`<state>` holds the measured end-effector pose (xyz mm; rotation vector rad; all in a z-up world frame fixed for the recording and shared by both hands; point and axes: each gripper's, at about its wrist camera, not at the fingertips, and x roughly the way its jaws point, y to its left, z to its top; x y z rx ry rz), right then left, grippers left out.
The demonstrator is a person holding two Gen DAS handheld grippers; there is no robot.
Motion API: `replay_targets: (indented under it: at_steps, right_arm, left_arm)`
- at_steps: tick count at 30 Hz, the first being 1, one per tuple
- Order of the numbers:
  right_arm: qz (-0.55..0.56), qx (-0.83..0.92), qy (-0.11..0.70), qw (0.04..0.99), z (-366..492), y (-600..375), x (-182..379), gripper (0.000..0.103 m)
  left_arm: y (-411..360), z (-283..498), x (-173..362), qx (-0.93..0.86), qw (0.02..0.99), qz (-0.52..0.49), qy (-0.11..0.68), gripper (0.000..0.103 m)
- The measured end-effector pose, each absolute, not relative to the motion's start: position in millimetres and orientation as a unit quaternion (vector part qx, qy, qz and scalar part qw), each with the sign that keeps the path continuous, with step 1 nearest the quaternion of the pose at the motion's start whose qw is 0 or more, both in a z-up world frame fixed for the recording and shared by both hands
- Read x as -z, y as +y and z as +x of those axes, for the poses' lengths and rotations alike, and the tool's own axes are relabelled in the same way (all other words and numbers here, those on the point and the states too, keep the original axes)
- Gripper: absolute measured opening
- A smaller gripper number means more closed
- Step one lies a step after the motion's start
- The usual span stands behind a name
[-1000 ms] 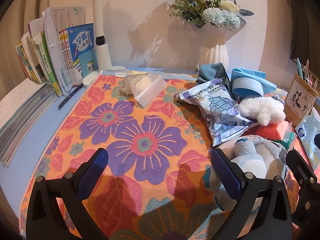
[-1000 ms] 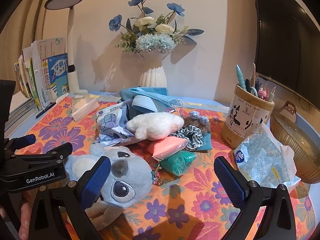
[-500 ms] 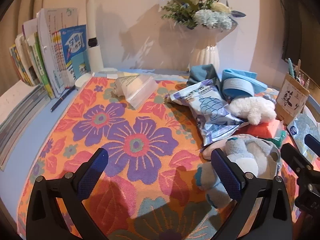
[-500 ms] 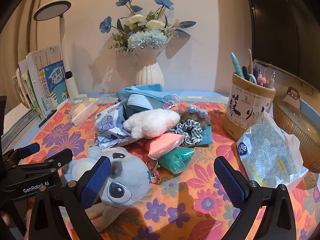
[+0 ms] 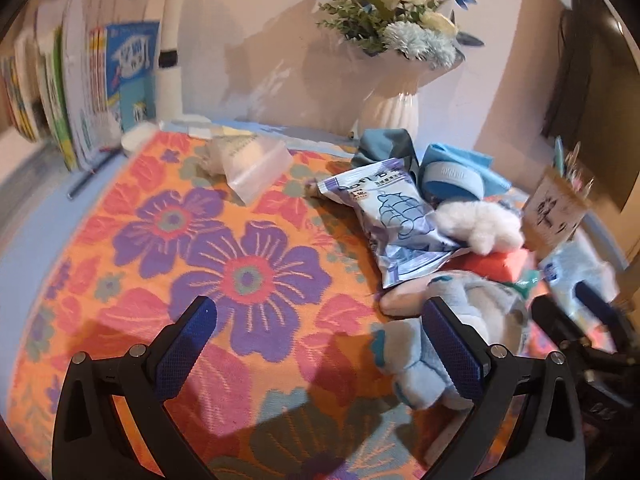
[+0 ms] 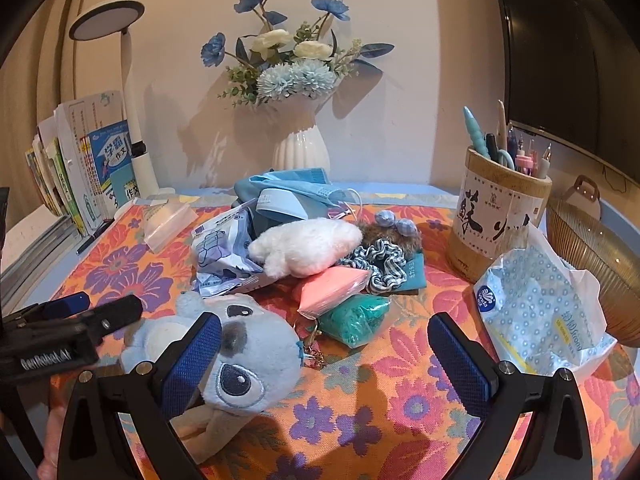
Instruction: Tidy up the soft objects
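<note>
Surface: floral tablecloth [image 5: 248, 272] lay under both claws.
Left gripper [image 5: 320, 344]: spread wide, empty; koala plush [image 5: 472, 320] touched its right finger.
Right gripper [image 6: 324, 356]: wide open, empty; plush behind its left finger.

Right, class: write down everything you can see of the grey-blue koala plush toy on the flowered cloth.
The koala plush toy looks like soft grey-blue fleece, with a pale belly, a round fluffy ear, a dark nose patch and large stitched eyes. It lies on its side on the flowered cloth, at the near edge of the pile, head toward the right gripper. Neither gripper holds it; the fingers stand open.
</note>
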<state>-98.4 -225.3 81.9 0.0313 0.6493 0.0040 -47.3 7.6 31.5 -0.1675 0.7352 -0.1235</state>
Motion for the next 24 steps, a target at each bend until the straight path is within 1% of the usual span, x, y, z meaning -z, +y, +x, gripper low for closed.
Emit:
replay_targets:
  at_steps: [3, 6, 10, 11, 14, 16, 18, 20, 24]
  right_arm:
    - [0.009, -0.002, 0.319, 0.948, -98, -222, -82, 0.103]
    - [0.011, -0.003, 0.319, 0.948, -98, -223, -82, 0.103]
    - [0.022, -0.022, 0.321, 0.947, -101, -226, -85, 0.103]
    - [0.025, -0.042, 0.327, 0.944, -101, -229, -86, 0.103]
    - [0.009, -0.082, 0.363, 0.928, -93, -232, -87, 0.103]
    - [-0.001, -0.113, 0.384, 0.916, -87, -228, -88, 0.103]
    - [-0.003, -0.15, 0.4, 0.904, -85, -219, -89, 0.103]
    - [0.012, -0.182, 0.409, 0.894, -87, -210, -84, 0.103]
    - [-0.017, -0.193, 0.44, 0.877, -85, -190, -62, 0.103]
  left_arm:
    - [10, -46, -31, 0.055, 0.927, -0.09, 0.36, 0.102]
    - [4, -46, -31, 0.054, 0.928, -0.075, 0.362, 0.102]
    - [4, -44, -35, 0.053, 0.919, -0.068, 0.386, 0.102]
    - [9, -46, -42, 0.052, 0.918, -0.073, 0.387, 0.102]
    - [33, -60, -85, 0.039, 0.938, -0.084, 0.335, 0.102]
    - [48, -54, -106, 0.01, 0.943, -0.087, 0.32, 0.102]
    - [65, -27, -113, -0.012, 0.934, -0.103, 0.341, 0.102]
    - [77, 7, -106, -0.027, 0.921, -0.12, 0.37, 0.102]
    - [81, 60, -81, -0.044, 0.919, -0.131, 0.37, 0.102]
